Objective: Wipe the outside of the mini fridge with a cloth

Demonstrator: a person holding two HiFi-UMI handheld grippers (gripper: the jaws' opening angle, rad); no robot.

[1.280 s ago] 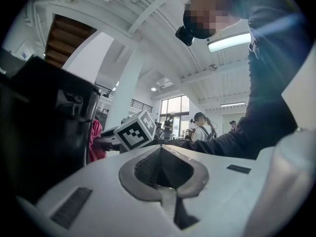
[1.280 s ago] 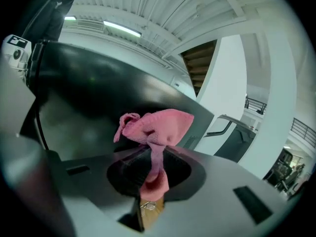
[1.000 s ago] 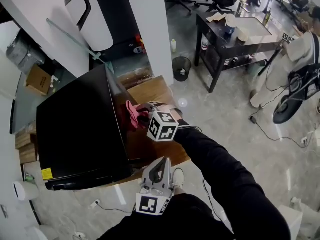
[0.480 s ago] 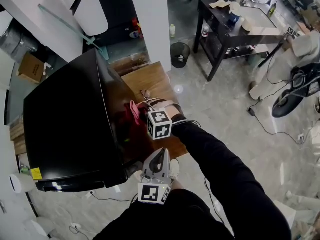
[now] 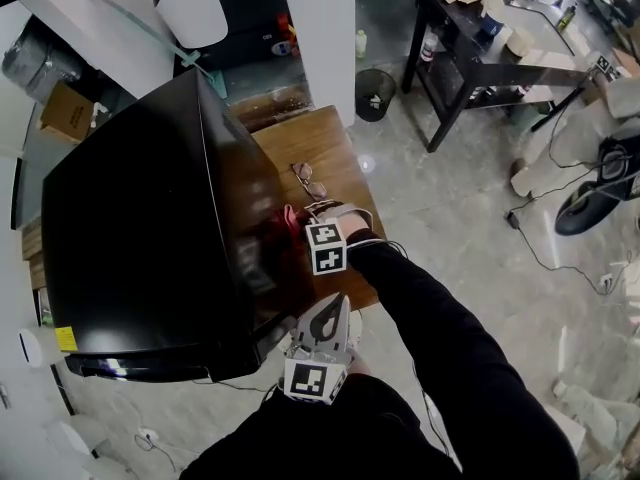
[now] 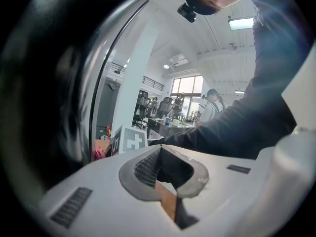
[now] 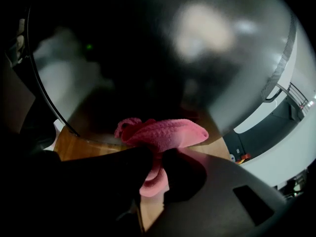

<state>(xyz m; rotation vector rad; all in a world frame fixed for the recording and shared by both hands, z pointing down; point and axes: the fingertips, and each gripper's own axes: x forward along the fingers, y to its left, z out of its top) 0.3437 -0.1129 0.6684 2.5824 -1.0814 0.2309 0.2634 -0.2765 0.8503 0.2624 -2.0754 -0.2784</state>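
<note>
The black mini fridge [image 5: 140, 218] stands on a wooden table [image 5: 320, 158], its glossy side facing right. My right gripper [image 5: 296, 224] is shut on a pink cloth [image 5: 290, 216] and presses it against that side wall [image 7: 148, 48]. In the right gripper view the pink cloth [image 7: 160, 135] bunches out between the dark jaws, touching the shiny black panel. My left gripper [image 5: 322, 318] hangs low by my body near the fridge's front corner, jaws shut with nothing between them [image 6: 163, 172]. The fridge side [image 6: 59, 83] fills the left of that view.
A pair of glasses [image 5: 308, 178] lies on the table beyond the cloth. A dark desk [image 5: 480, 48] with clutter, a waste bin [image 5: 376, 92] and a white pillar [image 5: 320, 28] stand behind. Cables [image 5: 540, 238] trail on the grey floor at right.
My right gripper has slid the cloth down and toward me along the fridge's side. The head view has shifted, so the fridge now looms larger. The left gripper has barely moved.
</note>
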